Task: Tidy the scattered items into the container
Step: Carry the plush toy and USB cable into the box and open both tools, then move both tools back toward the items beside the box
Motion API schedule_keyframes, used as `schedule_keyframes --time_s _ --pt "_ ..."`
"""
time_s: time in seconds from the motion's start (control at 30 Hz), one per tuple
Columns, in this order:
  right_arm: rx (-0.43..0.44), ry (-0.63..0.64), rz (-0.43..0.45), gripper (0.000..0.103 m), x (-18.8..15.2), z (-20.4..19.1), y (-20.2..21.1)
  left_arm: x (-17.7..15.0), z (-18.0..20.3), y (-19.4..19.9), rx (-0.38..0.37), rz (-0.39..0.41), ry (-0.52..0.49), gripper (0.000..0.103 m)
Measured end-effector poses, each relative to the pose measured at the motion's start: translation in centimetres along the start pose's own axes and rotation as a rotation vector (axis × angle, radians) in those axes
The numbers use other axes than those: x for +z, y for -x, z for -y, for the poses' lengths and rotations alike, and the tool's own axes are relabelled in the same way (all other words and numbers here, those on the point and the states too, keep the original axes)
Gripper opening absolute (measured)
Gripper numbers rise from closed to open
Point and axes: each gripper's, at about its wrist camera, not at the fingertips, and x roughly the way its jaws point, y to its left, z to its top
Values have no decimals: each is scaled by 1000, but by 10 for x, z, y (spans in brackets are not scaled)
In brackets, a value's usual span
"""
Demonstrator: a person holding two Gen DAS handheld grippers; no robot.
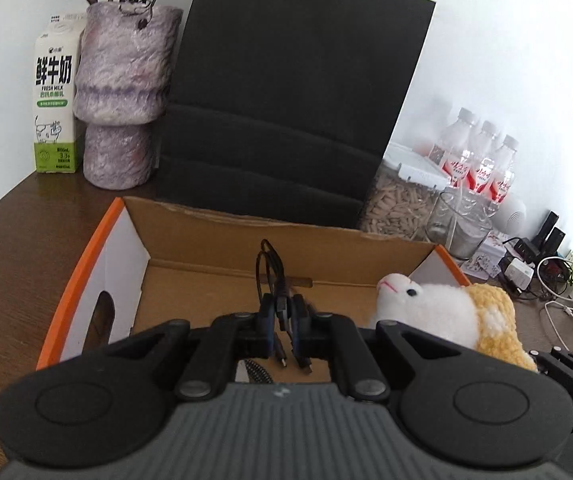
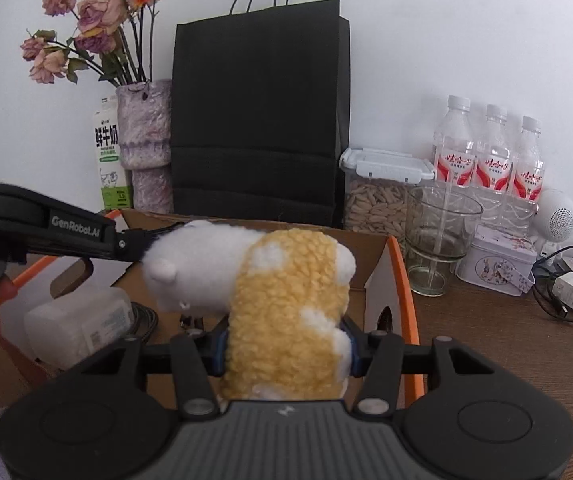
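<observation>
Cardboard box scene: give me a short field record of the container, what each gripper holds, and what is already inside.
container: open cardboard box with orange edges, on a brown table
left gripper: shut on a black cable, held over the box
right gripper: shut on a white and yellow plush toy, above the box
already inside: translucent plastic item with a label; dark coiled cord beside it
behind box: black paper bag, vase, milk carton
right of box: seed jar, glass, three water bottles
</observation>
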Motion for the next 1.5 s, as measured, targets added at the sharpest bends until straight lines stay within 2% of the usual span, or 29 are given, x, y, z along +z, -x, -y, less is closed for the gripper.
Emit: schedule_keyframes --time_s 0.1,0.17,0.23,0.27,0.3,0.33,0.4,0.43,0.47,0.63,0.93,1.13,1.5 --pt "-2 11 -20 53 -3 -2 -4 -3 -3 -4 28 -30 1 11" --pt "-1 19 -30 53 -4 -4 -5 -2 -4 -3 37 -38 3 24" --pt "-4 24 -26 66 -3 -4 -4 -2 -5 2 49 -21 0 57" --pt "-6 26 -20 72 -2 -4 -3 -1 -4 5 61 -9 -9 64" --pt "-12 29 -11 85 -2 -5 0 0 -2 9 72 2 -17 77" --pt "-19 32 -3 91 -1 -5 2 1 -1 12 81 14 -22 88" --pt "-25 28 8 93 2 -4 6 2 1 18 90 37 -30 98" --pt "-24 20 11 100 3 -2 8 3 2 22 90 48 -32 102" --pt "-24 12 14 103 4 -1 9 4 2 25 89 55 -35 103" --pt "-32 4 21 103 7 2 15 4 3 39 90 67 -22 103" --pt "2 7 45 103 6 0 48 -2 5 72 160 90 8 103" --pt "-16 33 33 103 -6 10 81 -11 5 91 161 87 52 103" --pt "-61 -17 66 103 -36 19 141 -37 9 140 150 104 3 103"
